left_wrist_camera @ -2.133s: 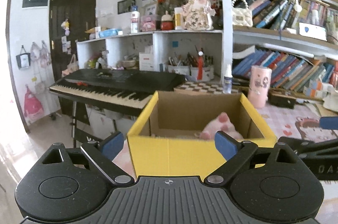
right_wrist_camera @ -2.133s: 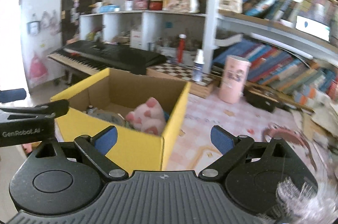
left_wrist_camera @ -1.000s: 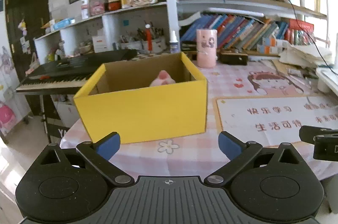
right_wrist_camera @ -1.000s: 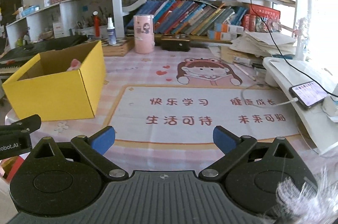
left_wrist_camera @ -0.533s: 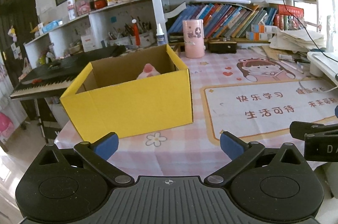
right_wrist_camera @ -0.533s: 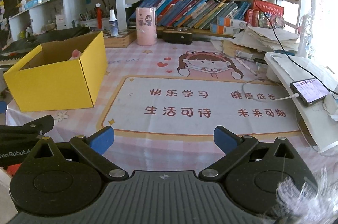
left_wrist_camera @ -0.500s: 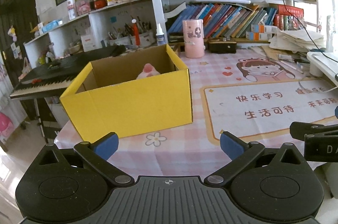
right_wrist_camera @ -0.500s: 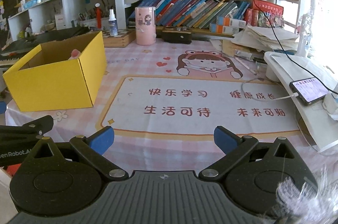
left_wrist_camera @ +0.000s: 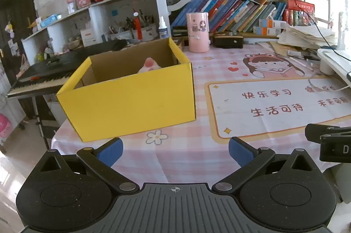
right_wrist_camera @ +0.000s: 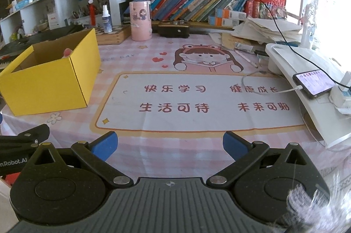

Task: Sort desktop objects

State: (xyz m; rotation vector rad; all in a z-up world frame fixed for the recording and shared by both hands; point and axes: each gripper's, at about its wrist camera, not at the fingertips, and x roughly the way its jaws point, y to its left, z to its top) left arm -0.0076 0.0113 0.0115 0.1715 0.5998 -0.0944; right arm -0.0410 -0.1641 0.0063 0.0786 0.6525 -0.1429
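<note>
Left tool [left_wrist_camera: 175, 148] stands with its blue-padded fingers [left_wrist_camera: 109, 150] spread wide and nothing between them, held over the near edge of the worktop [left_wrist_camera: 186, 151] with its pink checked cloth. Ahead of it and slightly left sits the open yellow cardboard box [left_wrist_camera: 131, 105] at the worktop's left corner; a pink plush toy with darker pink spots [left_wrist_camera: 149, 64] pokes up inside, near the back wall. A pink cylindrical canister with a cartoon girl print [left_wrist_camera: 198, 32] stands upright behind the box, near the bookshelf. Part of the right tool shows at the right edge of this view. From the right wrist, the right tool [right_wrist_camera: 170, 146] is likewise wide apart and grips nothing, hovering over the white printed mat with red Chinese characters [right_wrist_camera: 197, 101]. The yellow box [right_wrist_camera: 50, 77] lies well to its left, the toy's tip [right_wrist_camera: 67, 51] just visible over the rim. A smartphone with a lit screen [right_wrist_camera: 313, 83] rests on a white stand [right_wrist_camera: 307, 61] at the right.
</note>
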